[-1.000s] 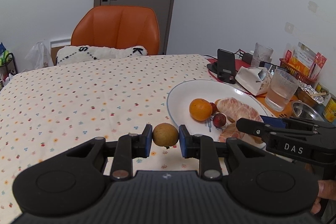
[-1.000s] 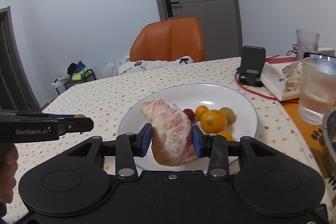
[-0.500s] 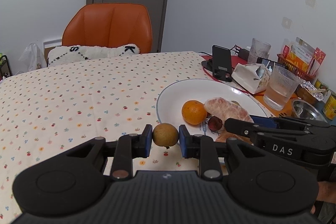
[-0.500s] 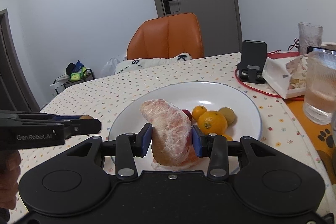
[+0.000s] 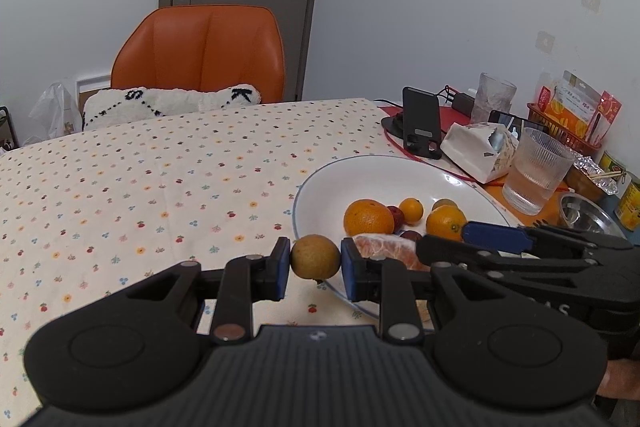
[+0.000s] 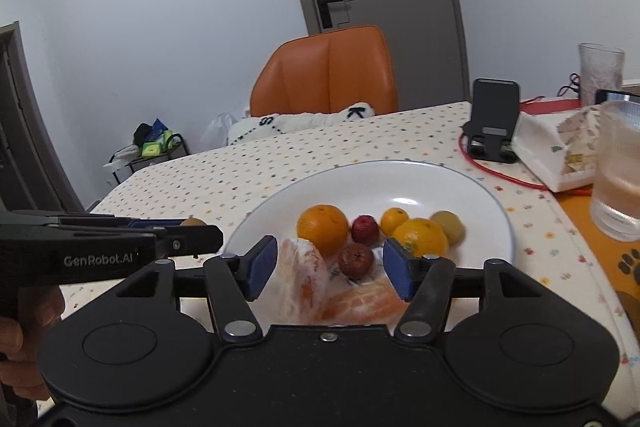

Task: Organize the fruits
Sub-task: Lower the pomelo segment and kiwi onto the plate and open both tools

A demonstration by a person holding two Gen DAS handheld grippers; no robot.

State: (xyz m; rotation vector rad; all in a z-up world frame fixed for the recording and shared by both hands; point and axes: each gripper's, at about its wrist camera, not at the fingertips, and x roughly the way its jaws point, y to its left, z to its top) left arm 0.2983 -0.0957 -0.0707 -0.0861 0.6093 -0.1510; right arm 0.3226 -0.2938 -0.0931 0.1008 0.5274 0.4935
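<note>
From the left wrist view, the left gripper [image 5: 315, 264] was clenched on a small brown-green fruit [image 5: 315, 257], held above the tablecloth [image 5: 160, 179] just outside the near-left rim of the white plate [image 5: 320, 187]. The step in hand looked like carrying that fruit over the rim and setting it among the others; done well, it would travel level, clear the rim, come down on bare plate to the left of the large orange [image 5: 368, 217], and be let go only once it rested, since a round fruit would likely roll. This view also showed the right gripper [image 5: 456, 243] from the side, reaching over the plate's near-right part, with a ribbed glass [image 5: 534, 171] near the plate's right rim. From the right wrist view, the right gripper [image 6: 330, 267] stood released, its blue pads wide apart, with the peeled citrus pieces [image 6: 320, 287] lying on the near part of the plate [image 6: 460, 187] between and below them. Only here could the open jaws be confirmed, along with a dark red fruit [image 6: 355, 259] beside the citrus.
</note>
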